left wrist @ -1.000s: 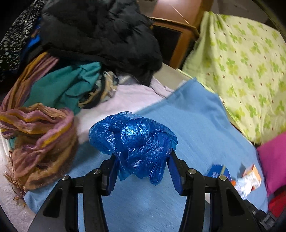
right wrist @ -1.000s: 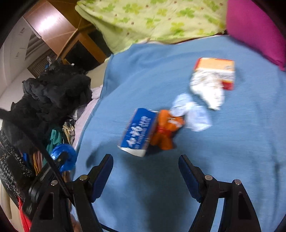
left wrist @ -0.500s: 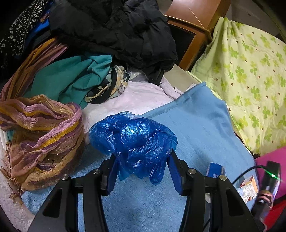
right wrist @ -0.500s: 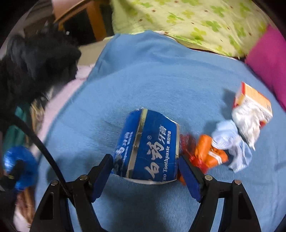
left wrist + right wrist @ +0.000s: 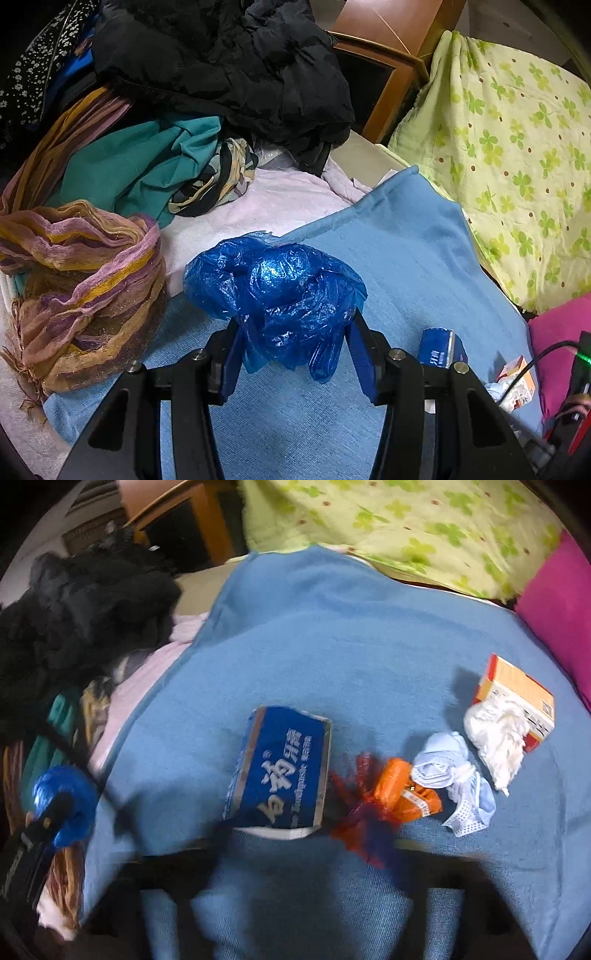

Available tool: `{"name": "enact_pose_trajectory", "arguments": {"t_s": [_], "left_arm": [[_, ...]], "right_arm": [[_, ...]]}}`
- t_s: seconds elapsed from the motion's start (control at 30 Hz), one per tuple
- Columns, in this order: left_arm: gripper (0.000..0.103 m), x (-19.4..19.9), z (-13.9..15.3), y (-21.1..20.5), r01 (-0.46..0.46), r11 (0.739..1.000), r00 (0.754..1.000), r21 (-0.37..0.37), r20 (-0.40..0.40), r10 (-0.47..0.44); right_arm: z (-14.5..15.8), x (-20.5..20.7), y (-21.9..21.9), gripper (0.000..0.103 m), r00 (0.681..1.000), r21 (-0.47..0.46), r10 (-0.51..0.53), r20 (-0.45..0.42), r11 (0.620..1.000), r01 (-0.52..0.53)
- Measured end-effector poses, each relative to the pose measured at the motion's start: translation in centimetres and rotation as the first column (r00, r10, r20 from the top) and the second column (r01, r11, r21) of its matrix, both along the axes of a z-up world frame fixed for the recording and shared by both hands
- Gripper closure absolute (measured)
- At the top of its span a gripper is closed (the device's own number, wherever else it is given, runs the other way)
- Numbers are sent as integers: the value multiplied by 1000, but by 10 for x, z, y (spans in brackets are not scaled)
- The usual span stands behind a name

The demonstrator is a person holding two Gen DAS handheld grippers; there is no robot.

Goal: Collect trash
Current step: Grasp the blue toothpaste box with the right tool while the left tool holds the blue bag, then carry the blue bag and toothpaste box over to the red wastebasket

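My left gripper (image 5: 293,350) is shut on a crumpled blue plastic bag (image 5: 275,291), held above the blue blanket (image 5: 406,266). In the right wrist view a blue toothpaste box (image 5: 280,775) lies on the blanket just ahead of my right gripper (image 5: 295,853). That gripper's jaws are opening and show only as dark blurred smears at the bottom, with no pad pressing on the box. Right of the box lie a red-and-orange wrapper (image 5: 402,794), a pale blue mask (image 5: 447,771), a white tissue (image 5: 495,734) and an orange-and-white carton (image 5: 517,690).
A pile of clothes with a black jacket (image 5: 229,62), a teal garment (image 5: 125,166) and a striped scarf (image 5: 81,288) fills the left. A green clover quilt (image 5: 517,155) and a pink pillow (image 5: 557,602) border the blanket on the right. Wooden furniture (image 5: 388,62) stands behind.
My right gripper came in over the toothpaste box, had it between its fingers, then spread wide with the picture blurring. The left gripper keeps its hold on the blue bag, almost still.
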State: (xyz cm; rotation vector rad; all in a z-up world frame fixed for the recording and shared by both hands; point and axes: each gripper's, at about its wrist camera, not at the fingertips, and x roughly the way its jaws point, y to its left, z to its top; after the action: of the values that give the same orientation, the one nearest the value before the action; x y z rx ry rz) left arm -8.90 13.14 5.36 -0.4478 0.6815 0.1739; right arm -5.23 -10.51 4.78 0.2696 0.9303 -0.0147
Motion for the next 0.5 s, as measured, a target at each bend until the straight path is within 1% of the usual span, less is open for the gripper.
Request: {"name": "enact_pose_trajectory", "arguments": {"t_s": [0.03, 0.07, 0.13, 0.17, 0.2, 0.27, 0.3, 0.33, 0.37, 0.4, 0.43, 0.5], "left_arm": [[49, 1, 0, 0, 0, 1000, 1000, -2, -2, 0], [49, 1, -1, 0, 0, 1000, 1000, -3, -4, 0], [49, 4, -2, -1, 7, 1000, 1000, -7, -6, -7], [49, 5, -2, -2, 12, 1000, 1000, -8, -6, -12], [49, 5, -2, -3, 14, 1000, 1000, -8, -6, -14], [49, 7, -3, -3, 16, 1000, 1000, -7, -5, -16], [49, 7, -3, -2, 14, 1000, 1000, -7, -6, -14], [49, 8, -3, -1, 13, 1000, 1000, -7, -6, -13], [49, 9, -4, -1, 11, 1000, 1000, -8, -8, -11], [49, 9, -4, -1, 11, 1000, 1000, -8, -9, -11], [49, 9, -4, -2, 12, 1000, 1000, -7, -9, -12], [49, 9, -4, -4, 19, 1000, 1000, -1, -7, -19]], "right_arm": [[1, 2, 1, 1, 1000, 39, 15, 18, 999, -15], [3, 5, 6, 1, 999, 41, 34, 31, 999, -35], [4, 13, 19, 1, 998, -57, 52, 39, 997, -50], [2, 20, 27, 1, 998, -112, 61, 27, 992, -57], [-2, 24, 32, 1, 998, -133, 61, 14, 989, -59], [-16, 37, 35, 2, 998, -120, 51, -28, 991, -54], [-21, 39, 34, 8, 998, -112, 51, -37, 992, -54], [-28, 40, 35, 42, 997, -120, 50, -51, 991, -56], [-32, 40, 35, 40, 996, -121, 62, -67, 990, -70], [-34, 38, 36, 41, 996, -135, 75, -56, 987, -82], [-33, 36, 37, 41, 994, -144, 97, -55, 984, -105], [-29, 32, 34, 41, 993, -134, 108, -55, 984, -115]]}}
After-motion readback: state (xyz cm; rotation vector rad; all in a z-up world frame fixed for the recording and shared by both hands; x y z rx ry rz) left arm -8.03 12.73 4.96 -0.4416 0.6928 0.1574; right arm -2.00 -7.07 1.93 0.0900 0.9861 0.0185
